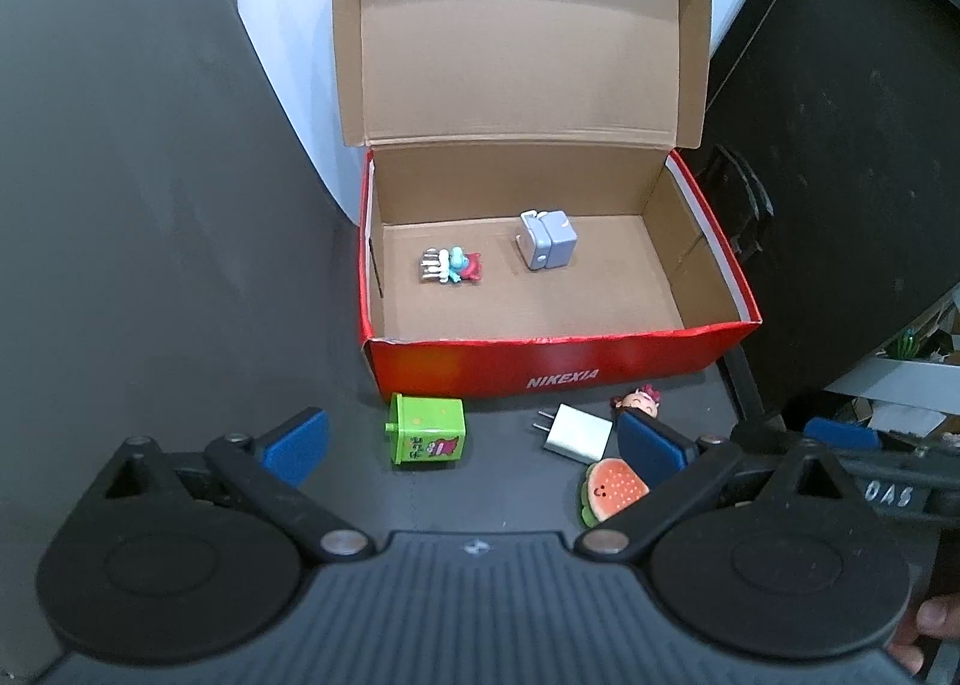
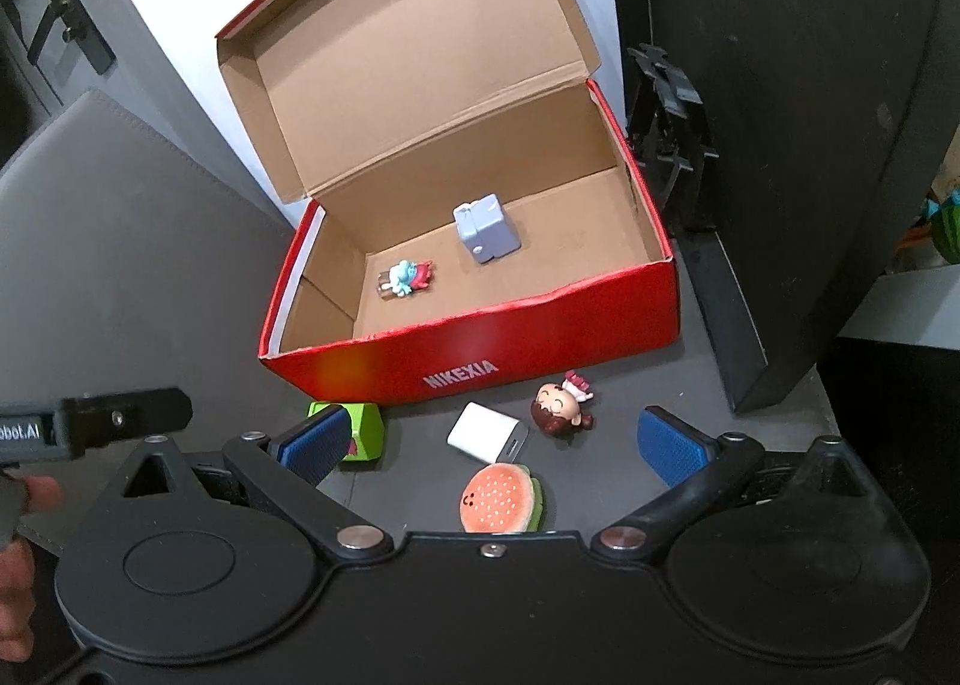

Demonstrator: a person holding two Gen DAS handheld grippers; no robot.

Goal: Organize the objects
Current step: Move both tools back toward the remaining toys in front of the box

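An open red shoebox [image 1: 558, 364] [image 2: 480, 361] stands on the dark table with its lid up. Inside lie a small blue-and-red figurine [image 1: 453, 266] [image 2: 407, 277] and a grey toy fridge [image 1: 547, 239] [image 2: 486, 226]. In front of the box lie a green cube toy [image 1: 426, 431] [image 2: 363, 433], a white charger [image 1: 577, 433] [image 2: 487, 433], a doll head [image 1: 637, 401] [image 2: 561, 406] and a burger toy [image 1: 612, 488] [image 2: 501, 499]. My left gripper [image 1: 474, 448] is open above the green cube and charger. My right gripper [image 2: 495, 442] is open over the charger and burger.
A large black panel [image 1: 840, 144] [image 2: 780, 114] stands right of the box. A grey chair back [image 1: 120, 175] [image 2: 90, 193] rises on the left, with a white wall behind. Cluttered shelves show at the far right.
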